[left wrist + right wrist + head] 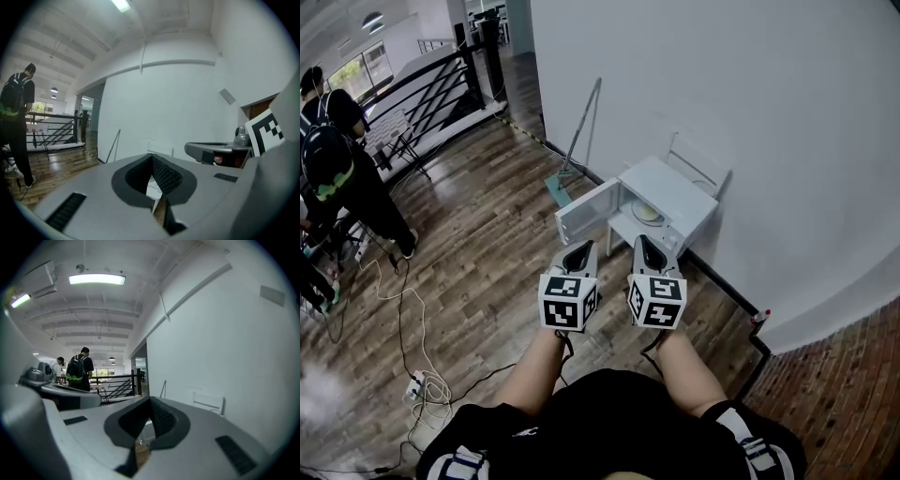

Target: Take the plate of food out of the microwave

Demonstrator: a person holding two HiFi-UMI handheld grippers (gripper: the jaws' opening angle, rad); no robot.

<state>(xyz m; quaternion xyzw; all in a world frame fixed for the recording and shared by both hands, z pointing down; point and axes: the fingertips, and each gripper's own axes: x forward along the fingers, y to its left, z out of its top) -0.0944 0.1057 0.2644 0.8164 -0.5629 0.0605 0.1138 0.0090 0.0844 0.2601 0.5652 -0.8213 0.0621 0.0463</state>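
Note:
A white microwave (675, 192) stands on a low white stand against the wall, its door (586, 214) swung open to the left. Inside it lies a pale plate of food (647, 212). My left gripper (578, 255) and right gripper (650, 253) hover side by side just in front of the open microwave, short of it, both pointing at it. Both are shut with nothing between the jaws. In the left gripper view the left gripper (152, 158) has its pads pressed together, and the right gripper (150, 402) looks the same in the right gripper view.
A mop (577, 141) leans on the white wall left of the microwave, and a white chair (698, 164) stands behind it. A person with a backpack (337, 169) stands far left by a black railing (431, 89). Cables and a power strip (417, 384) lie on the wooden floor.

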